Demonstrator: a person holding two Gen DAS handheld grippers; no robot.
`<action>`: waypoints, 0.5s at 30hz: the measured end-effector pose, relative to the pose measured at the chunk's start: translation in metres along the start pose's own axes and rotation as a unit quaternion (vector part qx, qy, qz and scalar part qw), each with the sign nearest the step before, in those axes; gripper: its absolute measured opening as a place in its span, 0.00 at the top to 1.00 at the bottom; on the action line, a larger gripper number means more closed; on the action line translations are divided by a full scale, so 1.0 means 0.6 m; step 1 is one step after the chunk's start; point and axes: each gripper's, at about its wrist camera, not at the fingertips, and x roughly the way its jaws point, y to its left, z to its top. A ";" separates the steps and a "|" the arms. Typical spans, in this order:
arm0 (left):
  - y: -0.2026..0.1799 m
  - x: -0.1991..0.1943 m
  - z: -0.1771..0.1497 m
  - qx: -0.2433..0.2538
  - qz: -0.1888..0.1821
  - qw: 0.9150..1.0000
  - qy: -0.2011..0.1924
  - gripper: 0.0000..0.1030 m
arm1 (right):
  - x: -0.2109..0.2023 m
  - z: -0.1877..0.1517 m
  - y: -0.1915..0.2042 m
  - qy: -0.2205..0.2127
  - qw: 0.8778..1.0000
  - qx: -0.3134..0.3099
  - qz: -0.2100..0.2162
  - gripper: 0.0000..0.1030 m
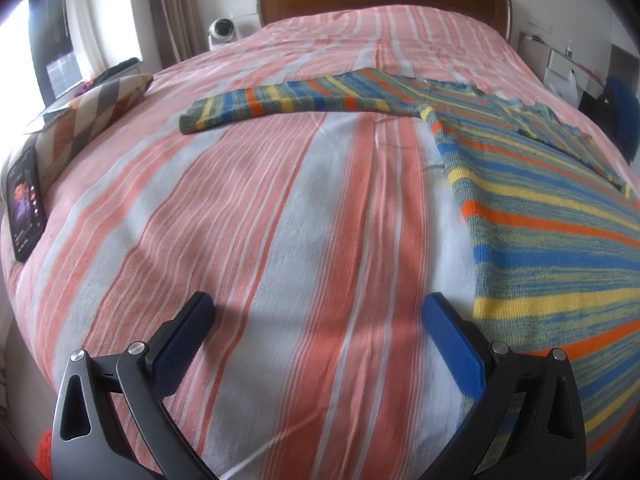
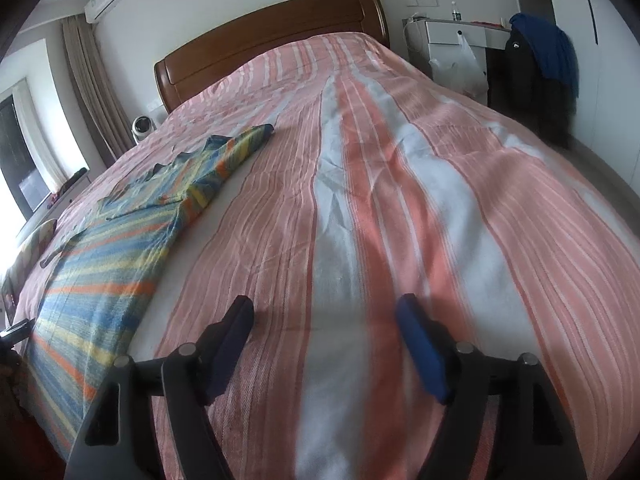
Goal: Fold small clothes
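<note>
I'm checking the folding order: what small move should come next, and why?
Probably bring the open left gripper up to the sweater's outstretched sleeve to fold it inward. That sleeve lies flat across the bed, and both grippers are empty.

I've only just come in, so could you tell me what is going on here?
A person holds two grippers over a bed with a pink-and-white striped cover. A small knitted sweater striped in blue, yellow and orange lies flat, one sleeve stretched sideways. The left gripper and the right gripper are open and empty; neither touches the sweater.
</note>
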 end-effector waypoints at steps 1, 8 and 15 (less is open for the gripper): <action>0.000 0.000 0.000 0.000 0.000 1.000 0.000 0.00 | 0.002 -0.002 -0.001 -0.001 1.000 0.001 0.002 0.26; -0.001 0.000 0.000 0.000 0.000 1.000 0.000 0.00 | 0.003 -0.007 0.004 -0.005 1.000 -0.006 0.001 0.24; -0.001 0.000 -0.001 0.000 0.000 1.000 0.000 0.00 | 0.003 -0.008 0.004 -0.006 1.000 -0.006 0.001 0.24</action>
